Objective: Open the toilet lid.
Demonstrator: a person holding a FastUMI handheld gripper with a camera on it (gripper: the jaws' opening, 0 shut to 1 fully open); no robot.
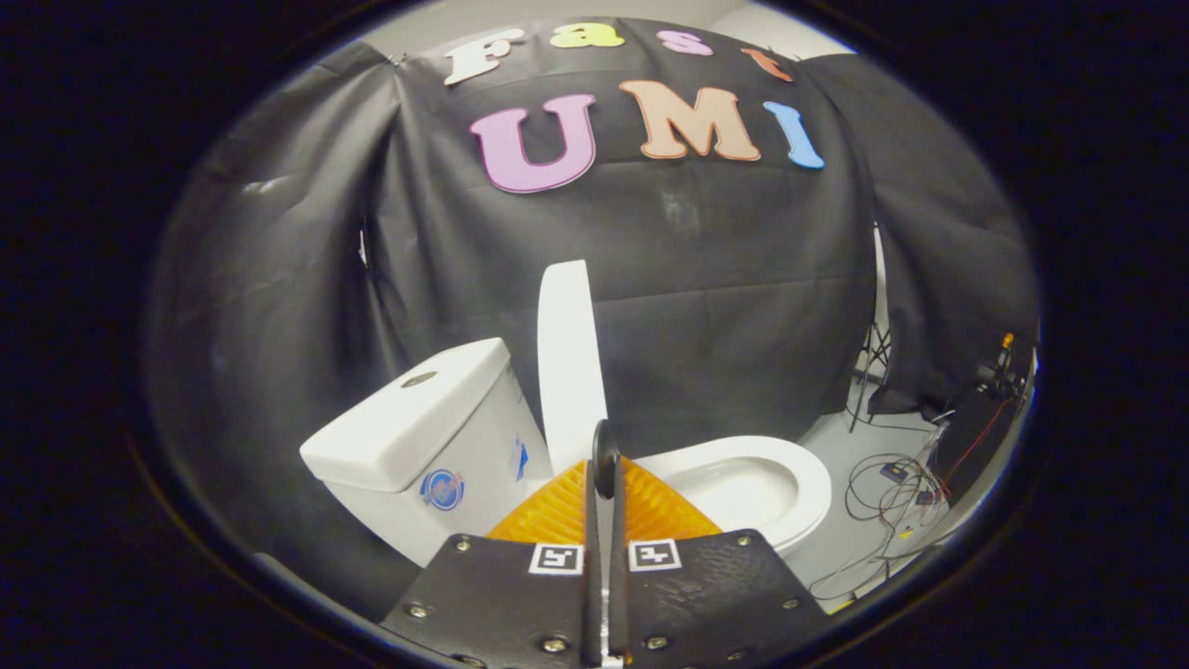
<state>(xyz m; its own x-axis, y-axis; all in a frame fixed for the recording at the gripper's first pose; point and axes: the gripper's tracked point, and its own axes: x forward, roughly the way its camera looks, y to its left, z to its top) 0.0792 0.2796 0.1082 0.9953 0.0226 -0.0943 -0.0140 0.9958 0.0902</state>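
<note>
A white toilet stands in front of the black cloth wall. Its lid (567, 362) is raised nearly upright, seen edge-on, between the tank (437, 437) and the bowl. The seat ring (790, 474) lies flat on the open bowl, to the right of the lid. My gripper (606, 455) is shut, its two fingers pressed together with nothing between them. The fingertips sit just in front of the lid's lower part, near the hinge; I cannot tell whether they touch it.
Loose cables (892, 492) and small electronics lie on the pale floor to the right of the bowl. A light stand's leg (868, 372) rises by the cloth there. The tank has a flush button (419, 378) on top.
</note>
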